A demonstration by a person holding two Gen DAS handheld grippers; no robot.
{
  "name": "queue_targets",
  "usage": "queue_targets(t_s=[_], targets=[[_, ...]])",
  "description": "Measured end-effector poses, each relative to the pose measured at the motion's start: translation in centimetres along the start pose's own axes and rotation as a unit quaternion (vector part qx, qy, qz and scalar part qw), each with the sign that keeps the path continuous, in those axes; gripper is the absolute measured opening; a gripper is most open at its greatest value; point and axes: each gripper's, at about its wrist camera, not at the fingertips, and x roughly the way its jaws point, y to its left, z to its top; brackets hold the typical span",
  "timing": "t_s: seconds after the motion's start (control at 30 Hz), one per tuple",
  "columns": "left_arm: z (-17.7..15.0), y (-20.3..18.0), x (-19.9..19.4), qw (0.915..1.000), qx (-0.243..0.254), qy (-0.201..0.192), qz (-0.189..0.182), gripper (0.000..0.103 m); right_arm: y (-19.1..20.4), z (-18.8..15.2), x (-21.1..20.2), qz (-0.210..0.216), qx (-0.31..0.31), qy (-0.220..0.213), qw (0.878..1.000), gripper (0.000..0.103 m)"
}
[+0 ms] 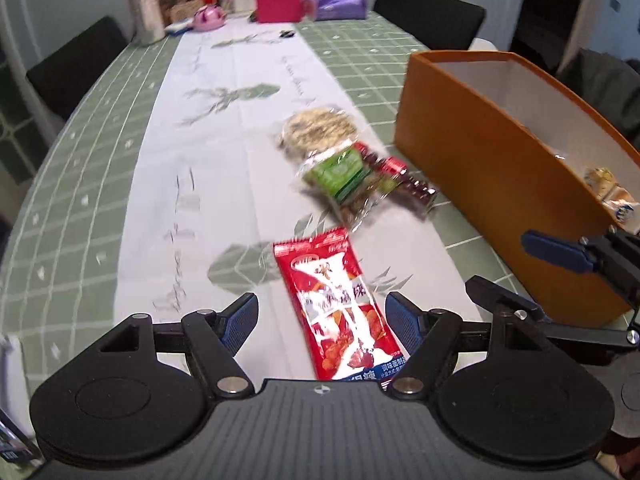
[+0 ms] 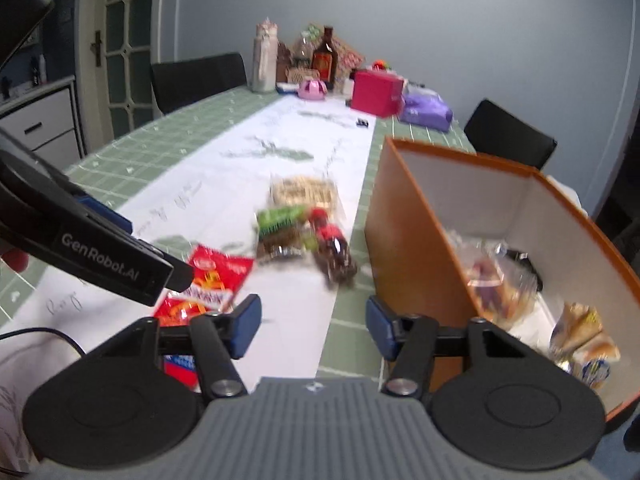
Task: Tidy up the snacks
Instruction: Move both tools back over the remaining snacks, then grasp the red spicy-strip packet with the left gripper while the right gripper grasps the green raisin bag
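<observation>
Partly done, by the look of it. Several wrapped snacks already down inside tall orange cardboard box with white lining point(image 2: 412, 216), right of right tongs point(image 2: 314, 330): clear-wrapped pastry point(image 2: 500, 284) mid-floor, pale bread-like packets point(image 2: 586, 344) at near corner. Four snacks left out on green-checked surface with white runner point(image 1: 100, 208):

- Red foil snack packet with white print point(image 1: 340, 304), flat, lengthwise between fingers of left tongs point(image 1: 320, 320), no pad touching it.
- Green-labelled clear packet point(image 1: 340, 176), ahead of left tongs.
- Dark red-capped sachet point(image 1: 404, 184), just beside green one, toward box.
- Round pale rice-cake pack in clear wrap point(image 1: 316, 128), farthest of the cluster.

Left tongs: spread wide, straddling red packet, likely next pick. Right tongs: apart, nothing between pads, only bare surface and box's near corner ahead. No pinch in either view.

View differences:

- Left wrist: full length of red packet, its print, its line-up between blue pads; of box contents only a sliver at the far right edge. Right tongs' blue tip visible at right, against box wall.
- Right wrist: box interior and contents plain; red packet half hidden behind black body of left tongs at lower left. Also a cabinet with drawers point(image 2: 44, 124) and glazed door point(image 2: 128, 44), left of right tongs, unseen in other view.
- Both blurred; cluster labels unreadable.
</observation>
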Motion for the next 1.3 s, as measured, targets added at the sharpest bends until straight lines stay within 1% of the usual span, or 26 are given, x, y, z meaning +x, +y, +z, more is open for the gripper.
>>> queue_targets(t_s=[0.07, 0.2, 0.27, 0.33, 0.37, 0.4, 0.47, 0.67, 0.7, 0.73, 0.83, 0.9, 0.97, 1.0, 1.17, 1.3], targets=[[-0.5, 0.1, 0.7, 0.9999, -0.017, 0.000, 0.001, 0.085, -0.1, -0.4, 0.7, -0.005, 0.009, 0.005, 1.000, 0.050], [-1.1, 0.5, 2.0, 0.9976, -0.068, 0.000, 0.012, 0.086, -0.1, -0.9, 1.6, -0.012, 0.022, 0.008, 1.000, 0.050], [-1.4, 0.5, 2.6, 0.9964, -0.083, 0.000, 0.018, 0.086, 0.1, -1.1, 2.1, -0.015, 0.018, 0.010, 1.000, 0.051], [-1.6, 0.3, 3.0, 0.9960, -0.085, 0.000, 0.028, 0.086, 0.3, -1.4, 2.4, -0.019, 0.011, 0.012, 1.000, 0.051], [-1.7, 0.1, 3.2, 0.9962, -0.082, -0.001, 0.031, 0.088, 0.4, -1.5, 2.5, -0.018, 0.010, 0.012, 1.000, 0.051], [-1.8, 0.0, 3.3, 0.9961, -0.082, -0.005, 0.034, 0.092, 0.3, -1.6, 2.6, -0.016, 0.010, 0.012, 1.000, 0.051], [-2.0, -0.3, 3.4, 0.9957, -0.083, -0.012, 0.037, 0.094, 0.2, -1.7, 2.8, -0.012, 0.010, 0.011, 1.000, 0.052], [-1.5, -1.0, 3.9, 0.9948, -0.095, -0.017, 0.034, 0.096, 0.5, -2.1, 3.6, -0.010, 0.002, 0.012, 1.000, 0.053], [-1.4, -1.1, 3.9, 0.9947, -0.095, -0.019, 0.035, 0.097, 0.5, -2.2, 3.7, -0.009, 0.001, 0.012, 1.000, 0.055], [-1.4, -1.1, 3.9, 0.9944, -0.098, -0.023, 0.032, 0.097, 0.6, -2.2, 3.7, -0.006, 0.000, 0.011, 1.000, 0.058], [-1.3, -0.7, 4.1, 0.9922, -0.122, -0.025, 0.013, 0.097, 0.8, -2.3, 3.7, -0.001, -0.005, 0.006, 1.000, 0.059], [-1.2, -0.6, 4.1, 0.9919, -0.124, -0.025, 0.012, 0.097, 1.1, -2.3, 4.0, 0.002, -0.010, 0.011, 1.000, 0.059], [-1.2, -0.5, 4.1, 0.9919, -0.124, -0.023, 0.011, 0.097, 1.3, -2.3, 4.2, 0.007, -0.012, 0.014, 1.000, 0.054], [-1.1, -0.3, 4.1, 0.9919, -0.125, -0.022, 0.008, 0.097, 1.5, -2.3, 4.2, 0.013, -0.012, 0.014, 1.000, 0.050], [-1.2, -0.4, 4.2, 0.9924, -0.120, -0.017, 0.019, 0.097, 3.1, -2.0, 4.4, 0.048, -0.029, 0.010, 0.998, 0.049], [-1.1, -0.6, 4.3, 0.9932, -0.112, -0.018, 0.026, 0.097, 3.2, -1.9, 4.2, 0.042, -0.036, 0.006, 0.998, 0.049]])
